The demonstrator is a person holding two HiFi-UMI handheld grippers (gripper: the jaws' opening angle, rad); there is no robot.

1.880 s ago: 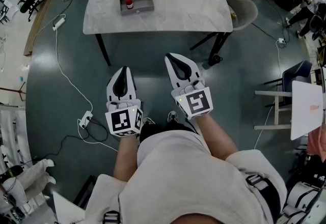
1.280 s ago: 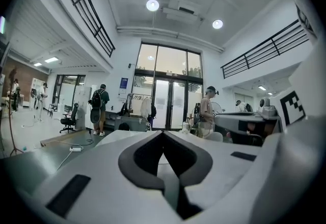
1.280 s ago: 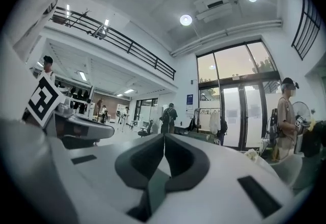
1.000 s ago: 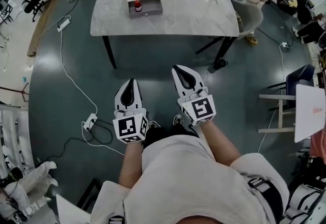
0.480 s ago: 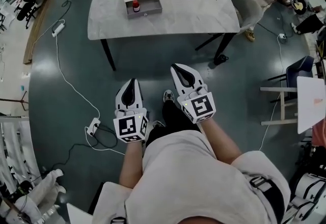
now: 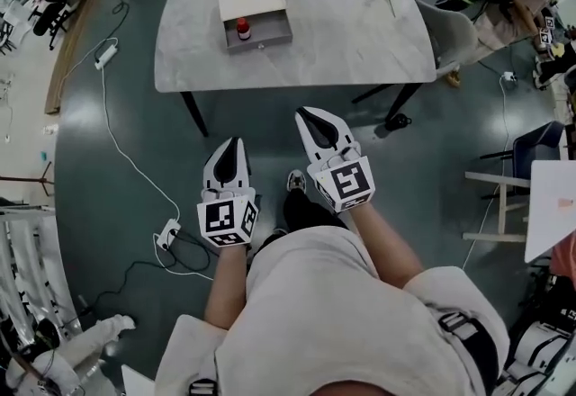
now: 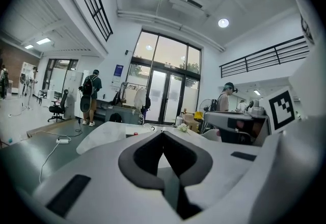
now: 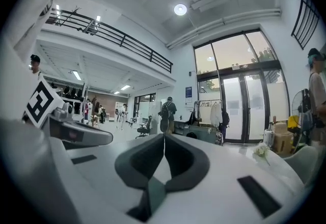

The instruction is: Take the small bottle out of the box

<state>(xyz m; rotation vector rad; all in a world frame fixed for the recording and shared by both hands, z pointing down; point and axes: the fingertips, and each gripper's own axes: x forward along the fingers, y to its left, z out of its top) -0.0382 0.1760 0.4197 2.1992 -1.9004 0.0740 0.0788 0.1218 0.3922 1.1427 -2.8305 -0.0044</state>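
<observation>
Grey floor lies between the person and the counter (image 6: 360,43), where the small bottle (image 6: 242,28) stands upright in the open box (image 6: 270,41). Reaching in with jaws unparted would likely topple it against the box wall. Left gripper (image 6: 230,147) and right gripper (image 6: 309,115) are clenched, empty, held waist-high and pointing forward.

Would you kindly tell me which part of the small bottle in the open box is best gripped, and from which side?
Grip the small bottle near its red top and come straight down from above. It appears to stand upright inside the box, so the top is the exposed part, and the box walls would likely block a sideways approach. Finer detail is too small to tell from here.
</observation>
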